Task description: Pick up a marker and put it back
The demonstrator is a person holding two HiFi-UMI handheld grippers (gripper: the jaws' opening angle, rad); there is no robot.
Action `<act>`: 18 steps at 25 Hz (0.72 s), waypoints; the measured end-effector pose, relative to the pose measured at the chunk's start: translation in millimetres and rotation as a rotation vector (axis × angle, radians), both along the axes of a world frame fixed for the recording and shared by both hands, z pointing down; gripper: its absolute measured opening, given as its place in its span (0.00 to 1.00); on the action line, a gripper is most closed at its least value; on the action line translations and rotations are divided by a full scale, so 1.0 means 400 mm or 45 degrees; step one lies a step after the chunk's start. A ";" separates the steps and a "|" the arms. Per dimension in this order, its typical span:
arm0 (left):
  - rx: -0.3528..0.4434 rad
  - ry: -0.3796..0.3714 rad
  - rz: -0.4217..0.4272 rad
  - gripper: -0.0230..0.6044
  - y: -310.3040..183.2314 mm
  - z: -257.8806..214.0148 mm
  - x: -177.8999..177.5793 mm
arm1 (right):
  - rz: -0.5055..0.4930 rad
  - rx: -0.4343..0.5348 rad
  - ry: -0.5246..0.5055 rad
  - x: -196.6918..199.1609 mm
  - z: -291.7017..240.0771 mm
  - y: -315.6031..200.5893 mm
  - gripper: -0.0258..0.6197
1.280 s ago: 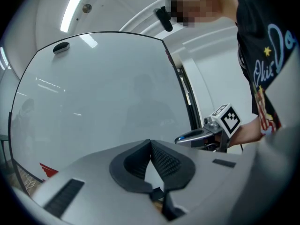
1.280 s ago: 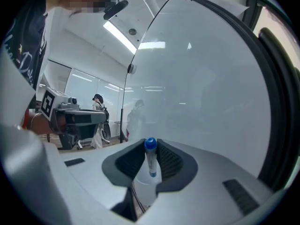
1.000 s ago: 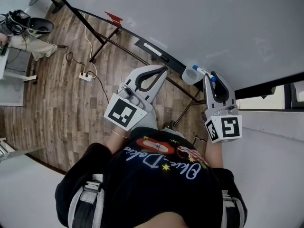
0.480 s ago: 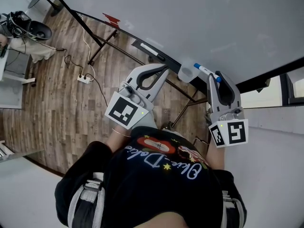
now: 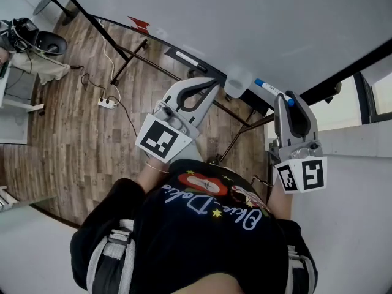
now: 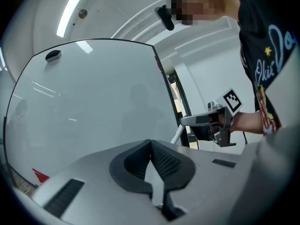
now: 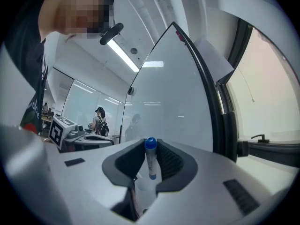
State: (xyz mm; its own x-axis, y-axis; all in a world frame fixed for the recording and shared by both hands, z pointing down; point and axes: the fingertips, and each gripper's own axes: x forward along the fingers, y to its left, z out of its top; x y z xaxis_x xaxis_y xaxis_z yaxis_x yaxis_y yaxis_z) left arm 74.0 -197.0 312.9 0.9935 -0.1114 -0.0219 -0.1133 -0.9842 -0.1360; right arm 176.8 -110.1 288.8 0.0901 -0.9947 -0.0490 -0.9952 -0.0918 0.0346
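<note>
**A:** Since the right gripper [image 5: 286,97] has drifted up and rightward, away from the board's ledge [image 5: 190,59], we log the marker [image 5: 271,90] as lifted. It is clamped between the jaws, blue cap forward.

**B:** Agreed. The left gripper [image 5: 211,82] is closed on nothing and idle. We judge the pick-up done; the return remains.

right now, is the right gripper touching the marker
Touching. The right gripper view shows the marker pinched upright between the jaw pads of the right gripper, with its blue cap reaching the jaw tips.
</note>
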 end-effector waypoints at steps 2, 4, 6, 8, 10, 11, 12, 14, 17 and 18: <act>0.004 0.002 0.003 0.04 0.011 -0.002 -0.002 | 0.007 0.008 -0.005 0.001 -0.005 0.017 0.16; 0.006 0.001 0.003 0.04 0.020 -0.001 -0.003 | 0.010 0.015 -0.009 0.002 -0.007 0.031 0.16; 0.008 -0.002 0.003 0.04 0.029 0.000 -0.005 | 0.011 0.019 -0.009 0.002 -0.008 0.042 0.16; 0.008 -0.004 0.004 0.04 0.036 0.000 -0.008 | 0.009 0.018 -0.007 -0.001 -0.007 0.049 0.16; 0.010 -0.004 0.005 0.04 0.043 0.001 -0.010 | 0.005 0.014 -0.009 -0.003 -0.004 0.054 0.16; 0.012 -0.003 0.007 0.04 0.045 0.000 -0.010 | 0.002 0.012 -0.010 -0.004 -0.003 0.056 0.16; 0.015 -0.003 0.009 0.04 0.048 -0.001 -0.009 | 0.000 0.012 -0.011 -0.005 -0.003 0.057 0.16; 0.017 -0.003 0.012 0.04 0.051 -0.002 -0.009 | -0.003 0.012 -0.010 -0.006 -0.005 0.059 0.15; 0.014 -0.007 0.011 0.04 0.051 -0.002 -0.009 | -0.006 0.011 -0.010 -0.006 -0.006 0.058 0.15; 0.015 -0.008 0.012 0.04 0.052 -0.002 -0.009 | -0.006 0.011 -0.010 -0.006 -0.006 0.058 0.16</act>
